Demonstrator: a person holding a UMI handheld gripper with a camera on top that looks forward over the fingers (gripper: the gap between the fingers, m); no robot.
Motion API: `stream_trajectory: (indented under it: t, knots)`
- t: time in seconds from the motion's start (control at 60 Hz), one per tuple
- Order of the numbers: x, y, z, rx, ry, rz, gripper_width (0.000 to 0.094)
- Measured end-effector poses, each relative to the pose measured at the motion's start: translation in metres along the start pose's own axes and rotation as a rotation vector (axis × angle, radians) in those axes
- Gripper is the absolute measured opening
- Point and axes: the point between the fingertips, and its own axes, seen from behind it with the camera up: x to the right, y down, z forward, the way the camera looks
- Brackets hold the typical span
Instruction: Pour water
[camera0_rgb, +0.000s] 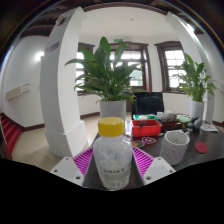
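Note:
A clear plastic water bottle (112, 160) with a yellow cap (111, 127) stands upright between my fingers. Both magenta pads (84, 160) press against its sides, so my gripper (112, 172) is shut on it. The bottle bears a white label low on its body. A clear empty plastic cup (175, 146) stands on the dark table (205, 158) to the right of the bottle, just beyond my right finger.
A red box (147, 128) and a dark monitor (149, 103) stand behind the bottle. Small items lie at the table's far right (203, 147). Two large potted plants (108, 75) (193, 76) stand behind, with a white pillar (60, 80) to the left.

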Motion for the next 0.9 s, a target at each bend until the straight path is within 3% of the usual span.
stream_trajectory:
  t: [0.2,0.483,0.717,0.9]
  knots:
    - [0.001,0.002,0.002,0.004,0.008,-0.03,0.046]
    - [0.005,0.0,0.004,0.002,-0.002,0.029,0.0459]
    - [0.019,-0.031,0.022,-0.001,-0.058,0.635,0.046]
    - [0.055,-0.067,0.033,0.114,-0.119,1.169,0.0462]
